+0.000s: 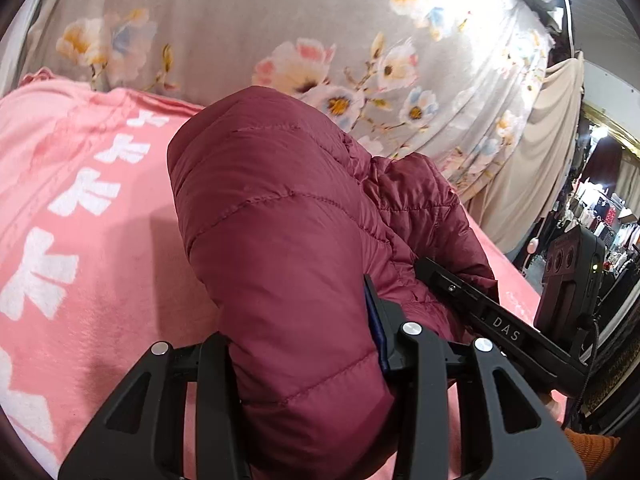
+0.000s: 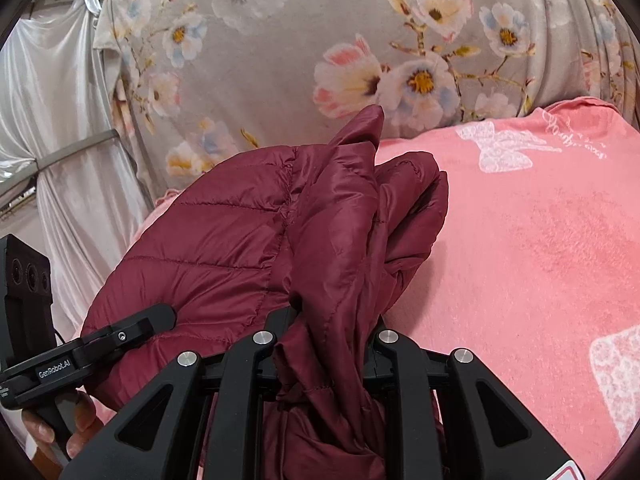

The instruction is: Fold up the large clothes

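we have the maroon puffer jacket bunched above the pink blanket on the bed, left tool and right tool each clamped on a thick wad of it, mid-fold we judge; next we should lay it flat and square the edges.

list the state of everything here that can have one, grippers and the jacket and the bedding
left gripper: shut on the maroon puffer jacket
right gripper: shut on the maroon puffer jacket
maroon puffer jacket: bunched and held by both grippers, resting on the blanket, not folded flat
pink blanket: spread flat under the jacket
floral sheet: draped behind the blanket
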The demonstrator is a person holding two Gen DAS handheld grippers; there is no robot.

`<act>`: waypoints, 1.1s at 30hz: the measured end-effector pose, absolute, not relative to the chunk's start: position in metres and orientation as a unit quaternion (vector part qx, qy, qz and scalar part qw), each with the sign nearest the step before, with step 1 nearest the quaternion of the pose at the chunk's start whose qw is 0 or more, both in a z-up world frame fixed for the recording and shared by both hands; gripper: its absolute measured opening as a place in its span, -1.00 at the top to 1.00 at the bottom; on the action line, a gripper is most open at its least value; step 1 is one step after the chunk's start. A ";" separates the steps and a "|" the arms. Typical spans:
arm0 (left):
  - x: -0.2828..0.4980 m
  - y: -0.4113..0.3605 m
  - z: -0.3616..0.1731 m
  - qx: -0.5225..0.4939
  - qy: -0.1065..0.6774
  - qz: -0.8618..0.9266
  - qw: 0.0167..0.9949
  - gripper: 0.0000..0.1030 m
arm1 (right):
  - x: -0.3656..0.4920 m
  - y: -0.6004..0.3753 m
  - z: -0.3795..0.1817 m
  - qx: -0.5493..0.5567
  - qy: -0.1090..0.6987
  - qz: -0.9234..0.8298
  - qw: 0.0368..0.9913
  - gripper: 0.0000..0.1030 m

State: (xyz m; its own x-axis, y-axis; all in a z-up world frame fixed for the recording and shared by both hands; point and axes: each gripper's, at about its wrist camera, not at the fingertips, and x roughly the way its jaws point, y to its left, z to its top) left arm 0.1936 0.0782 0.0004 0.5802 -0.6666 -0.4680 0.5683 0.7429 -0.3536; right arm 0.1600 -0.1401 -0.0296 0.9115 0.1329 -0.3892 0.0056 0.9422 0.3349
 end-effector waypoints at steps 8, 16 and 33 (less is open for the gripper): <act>0.208 0.072 -0.021 -0.074 0.303 -0.342 0.887 0.26 | 0.172 -0.146 -0.042 0.178 0.231 0.026 0.956 0.58; 0.214 0.075 -0.039 -0.085 0.328 -0.312 0.887 -0.06 | 0.176 -0.155 -0.053 0.206 0.276 0.009 0.939 0.01; 0.172 0.068 0.039 -0.029 0.307 -0.123 0.943 -0.41 | 0.121 -0.116 -0.014 0.079 0.254 -0.040 0.963 1.00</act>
State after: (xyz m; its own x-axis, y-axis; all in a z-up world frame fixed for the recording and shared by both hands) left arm 0.1715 0.0682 0.0395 0.7818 -0.2492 -0.5716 0.2138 0.9682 -0.1297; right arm 0.1208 -0.1161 -0.0142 0.8679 -0.0363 -0.4953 0.1161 0.9845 0.1312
